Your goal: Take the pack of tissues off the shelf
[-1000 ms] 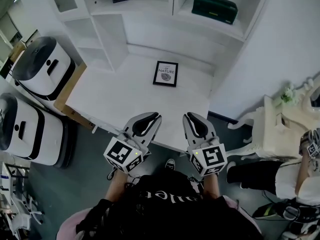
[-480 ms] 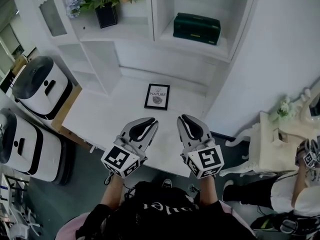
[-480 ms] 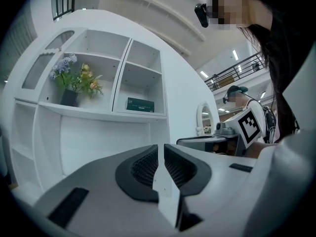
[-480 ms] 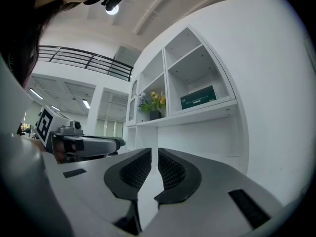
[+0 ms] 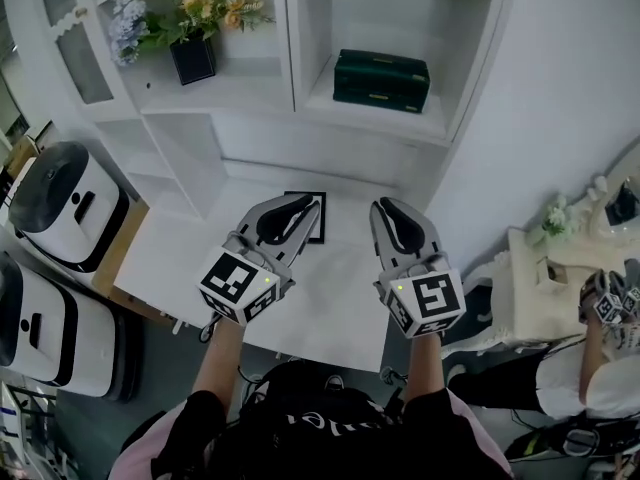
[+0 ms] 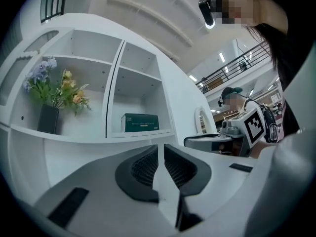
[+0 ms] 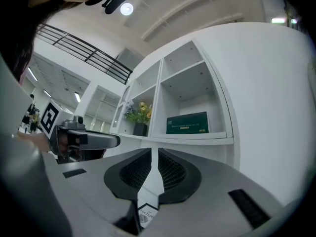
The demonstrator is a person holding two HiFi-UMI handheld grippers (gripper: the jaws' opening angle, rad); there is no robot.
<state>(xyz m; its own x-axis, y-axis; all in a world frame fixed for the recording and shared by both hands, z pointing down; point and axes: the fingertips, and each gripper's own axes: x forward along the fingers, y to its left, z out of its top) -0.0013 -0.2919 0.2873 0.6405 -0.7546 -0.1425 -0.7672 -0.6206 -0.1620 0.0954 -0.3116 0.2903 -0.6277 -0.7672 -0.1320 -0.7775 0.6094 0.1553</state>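
Your left gripper [image 5: 298,208] and right gripper [image 5: 390,210] hover side by side over the white counter [image 5: 330,303] in the head view, green tissue pack [image 5: 381,80] on the upper right shelf [image 5: 372,114]. Left gripper view: jaws close together, empty, pack ahead. Right gripper view: jaws closed, empty, pack ahead.

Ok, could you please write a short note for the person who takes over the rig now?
Left gripper: shut, empty, above the white desk.
Right gripper: shut, empty, beside it.
Green pack of tissues: lying in the right compartment of the shelf, untouched; flowers in a black pot stand in the left one.
Done: nothing grasped yet.
Left: open a gripper, reach the pack, grip it, take it off the shelf.
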